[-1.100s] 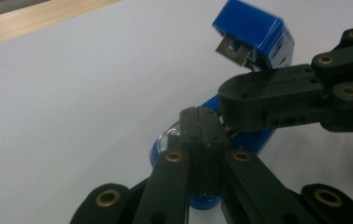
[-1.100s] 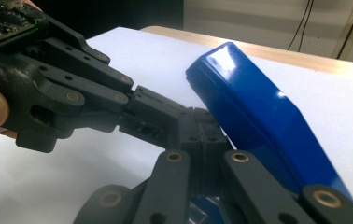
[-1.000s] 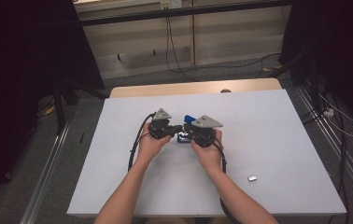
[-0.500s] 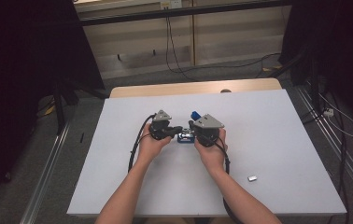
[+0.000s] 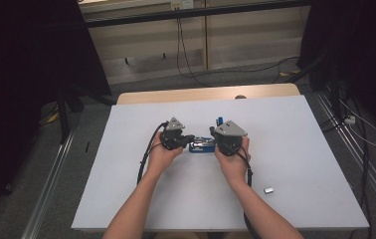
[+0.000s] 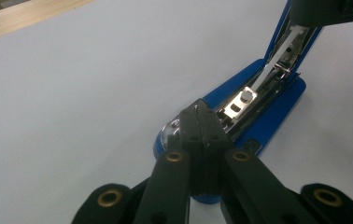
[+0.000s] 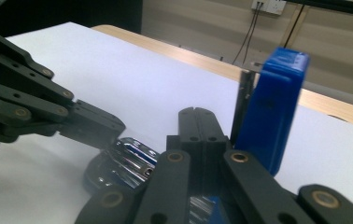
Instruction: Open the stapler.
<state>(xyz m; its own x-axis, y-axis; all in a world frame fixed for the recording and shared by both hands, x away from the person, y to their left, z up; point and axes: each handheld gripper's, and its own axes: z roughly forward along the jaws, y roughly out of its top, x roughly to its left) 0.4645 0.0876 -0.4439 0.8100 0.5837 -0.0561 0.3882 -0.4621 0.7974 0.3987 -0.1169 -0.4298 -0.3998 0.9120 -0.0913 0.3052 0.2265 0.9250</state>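
The stapler (image 6: pixel 263 116) between the two hand-held grippers is bright blue, with a shiny silver metal track inside. Both the left hand-held gripper (image 6: pixel 201 122) and the right hand-held gripper (image 7: pixel 201 126) are black with brass-coloured rivets. The surface (image 5: pixel 295 129) under them is plain white, edged in pale wood on its far side.

The stapler (image 5: pixel 202 146) lies mid-table with its lid (image 7: pixel 269 109) standing upright, and both grippers crowd it from either side. Right and nearer of the stapler lies a small metal piece (image 5: pixel 269 189); elsewhere around the stapler the table (image 5: pixel 300 129) is open.
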